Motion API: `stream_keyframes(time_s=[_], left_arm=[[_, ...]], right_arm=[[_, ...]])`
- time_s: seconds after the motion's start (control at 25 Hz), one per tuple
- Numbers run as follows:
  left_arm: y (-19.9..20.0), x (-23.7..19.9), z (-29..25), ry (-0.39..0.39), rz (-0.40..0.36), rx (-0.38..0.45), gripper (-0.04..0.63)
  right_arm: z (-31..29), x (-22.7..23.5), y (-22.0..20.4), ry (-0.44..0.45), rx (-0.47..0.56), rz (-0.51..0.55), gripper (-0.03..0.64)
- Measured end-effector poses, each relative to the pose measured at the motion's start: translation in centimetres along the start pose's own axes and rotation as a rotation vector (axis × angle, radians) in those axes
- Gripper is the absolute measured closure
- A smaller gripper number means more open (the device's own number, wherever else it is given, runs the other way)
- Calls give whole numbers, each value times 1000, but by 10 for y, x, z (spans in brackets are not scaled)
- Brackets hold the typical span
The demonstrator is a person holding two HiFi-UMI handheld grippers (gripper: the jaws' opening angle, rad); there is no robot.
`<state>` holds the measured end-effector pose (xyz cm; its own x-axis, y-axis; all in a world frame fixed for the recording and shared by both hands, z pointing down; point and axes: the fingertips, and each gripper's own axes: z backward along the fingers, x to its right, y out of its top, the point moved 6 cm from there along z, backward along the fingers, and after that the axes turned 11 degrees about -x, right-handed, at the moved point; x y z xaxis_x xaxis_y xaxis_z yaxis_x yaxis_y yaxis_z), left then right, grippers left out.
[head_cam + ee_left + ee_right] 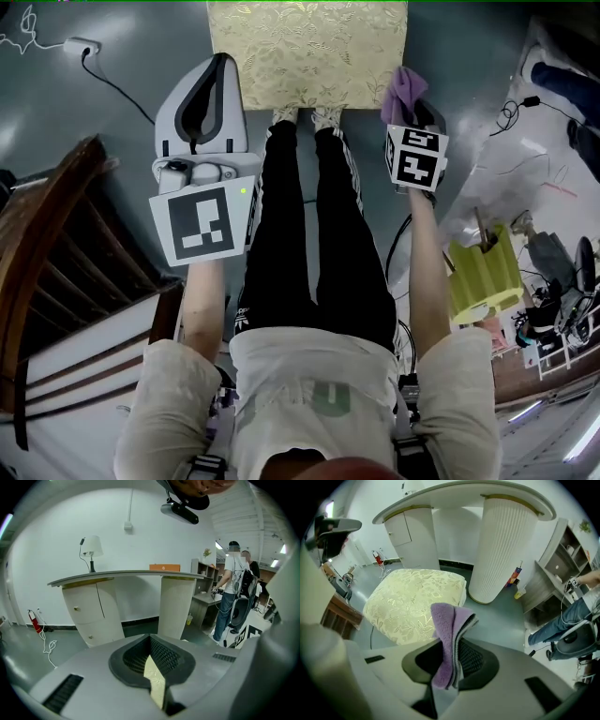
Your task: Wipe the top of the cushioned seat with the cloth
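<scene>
The cushioned seat [307, 52] is a square pouf in pale gold floral fabric, on the floor just beyond the person's feet. It also shows in the right gripper view, cushioned seat [408, 602], below and to the left of the jaws. My right gripper [414, 105] hovers off the seat's right front corner, shut on a folded purple cloth [403, 91]. The cloth [443, 620] sticks up out of my right gripper [452, 646]. My left gripper [222, 64] hangs at the seat's left front corner, shut and holding nothing. A sliver of gold fabric shows behind my left gripper [151, 641].
A dark wooden chair [66, 244] stands at the left. A white curved counter on a ribbed pillar [501, 541] rises behind the seat. A power strip [82, 45] and cables lie on the floor. A yellow-green object [483, 272] sits right. A person [232, 592] stands by shelves.
</scene>
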<state>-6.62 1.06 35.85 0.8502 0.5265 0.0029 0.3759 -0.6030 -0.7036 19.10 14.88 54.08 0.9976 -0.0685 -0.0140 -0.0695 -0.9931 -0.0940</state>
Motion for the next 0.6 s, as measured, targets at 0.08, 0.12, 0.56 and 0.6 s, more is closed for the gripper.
stream_keyframes(time_s=[0.08,0.12,0.56,0.6], left_arm=[[-1,-1,1,8,7,-1,589],[-1,-1,3,11,8,-2,589],[-2,7,1,16,13,-1,589],[-2,9,1,14,12,0,589]], right_arm=[[1,0,1,-20,-8,10,528],[1,-1,0,-27,-12,10,528],[-12,15,-4,-73,-57,-48,528],[-12,15,-5,-71,-57,-49,528]])
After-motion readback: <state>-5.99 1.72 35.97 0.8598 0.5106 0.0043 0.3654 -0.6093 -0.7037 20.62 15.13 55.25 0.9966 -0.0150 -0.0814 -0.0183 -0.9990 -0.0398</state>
